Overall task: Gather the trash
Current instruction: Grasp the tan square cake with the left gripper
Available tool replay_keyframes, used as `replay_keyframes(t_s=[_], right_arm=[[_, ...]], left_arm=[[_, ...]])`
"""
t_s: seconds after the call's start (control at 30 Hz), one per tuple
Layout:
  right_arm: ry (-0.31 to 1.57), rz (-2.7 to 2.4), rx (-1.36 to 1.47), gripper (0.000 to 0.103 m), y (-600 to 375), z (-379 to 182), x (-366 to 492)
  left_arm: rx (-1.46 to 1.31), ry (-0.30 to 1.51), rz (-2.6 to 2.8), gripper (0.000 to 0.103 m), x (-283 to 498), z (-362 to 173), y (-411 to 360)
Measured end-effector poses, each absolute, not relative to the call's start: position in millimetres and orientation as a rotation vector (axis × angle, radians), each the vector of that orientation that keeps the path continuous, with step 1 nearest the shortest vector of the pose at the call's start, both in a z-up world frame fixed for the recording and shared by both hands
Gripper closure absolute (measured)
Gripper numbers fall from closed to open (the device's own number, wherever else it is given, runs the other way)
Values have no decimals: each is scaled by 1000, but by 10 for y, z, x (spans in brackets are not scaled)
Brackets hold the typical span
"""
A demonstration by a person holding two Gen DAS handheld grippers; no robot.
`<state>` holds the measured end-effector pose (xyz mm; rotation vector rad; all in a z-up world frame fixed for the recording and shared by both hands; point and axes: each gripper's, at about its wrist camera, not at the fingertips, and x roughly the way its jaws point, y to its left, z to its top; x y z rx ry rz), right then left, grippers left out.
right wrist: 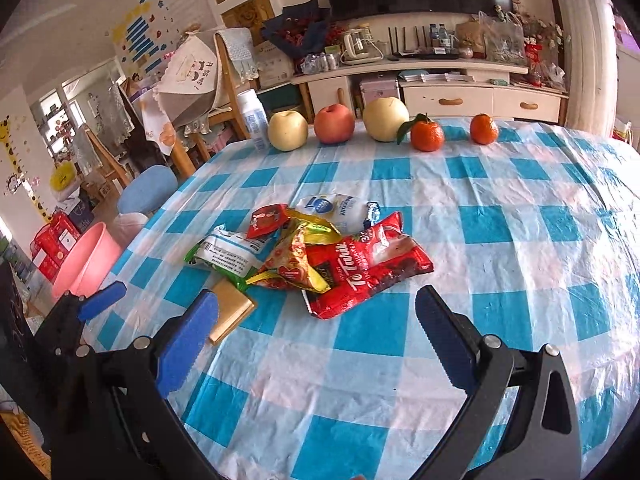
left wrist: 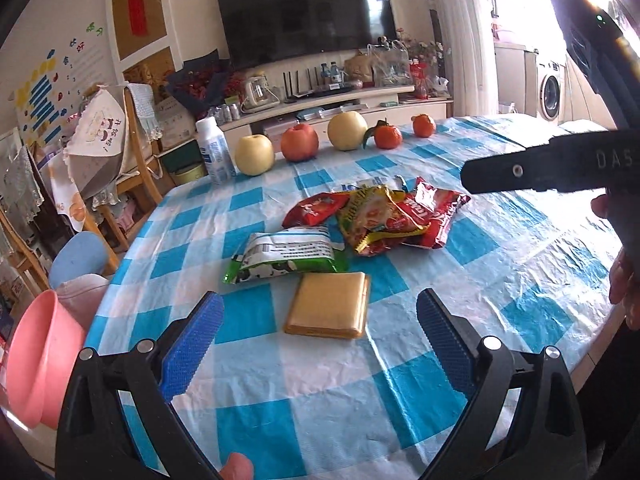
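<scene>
A: Far left, off the table edge: pink basin point(right wrist: 86, 258), tilted, rim facing the table. Beside it a blue round stool point(right wrist: 147, 189).

B: Seen too. Next, left gripper point(left wrist: 320, 312), jaws spread wide, nothing between the blue pads point(left wrist: 192, 344). Poised above the checked tablecloth point(left wrist: 400, 400), just short of the flat tan packet point(left wrist: 328, 305).

A: From the right wrist view, same tan packet lying partly behind the near blue pad point(right wrist: 188, 344). Touching it or not, cannot tell.

B: Further in: green-and-white wrapper point(left wrist: 286, 254), lying flat, just beyond the tan packet. Then small red wrapper point(left wrist: 314, 208), crumpled yellow wrapper point(left wrist: 376, 220), large red wrapper point(left wrist: 434, 212). All heaped together, overlapping, mid-table.

A: Behind the heap, a white-and-blue pouch point(right wrist: 334, 208), mostly hidden in the left wrist view. Large red wrapper nearest the right gripper point(right wrist: 316, 308), which hangs above the cloth with jaws also wide apart, gripping nothing.

B: Along the far edge, in a row: white bottle point(left wrist: 214, 150), yellow apple point(left wrist: 254, 155), red apple point(left wrist: 299, 142), pale pear point(left wrist: 347, 130), tangerine with leaf point(left wrist: 387, 135), second tangerine point(left wrist: 424, 125). Well apart from the wrappers.

A: Right side of the left wrist view: black body of the other gripper, fingers of a hand point(left wrist: 626, 288) at the frame edge.
</scene>
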<state>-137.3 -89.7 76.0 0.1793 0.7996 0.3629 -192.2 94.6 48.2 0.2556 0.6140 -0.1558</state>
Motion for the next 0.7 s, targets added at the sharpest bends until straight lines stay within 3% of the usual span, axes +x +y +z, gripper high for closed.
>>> replay_keyframes(t_s=[0.37, 0.7], right_arm=[[824, 307, 455, 4, -1546, 557, -1120], [880, 391, 589, 5, -1516, 400, -900]], left_arm=[[227, 723, -215, 7, -1750, 392, 862], [180, 789, -205, 7, -1458, 389, 1002]])
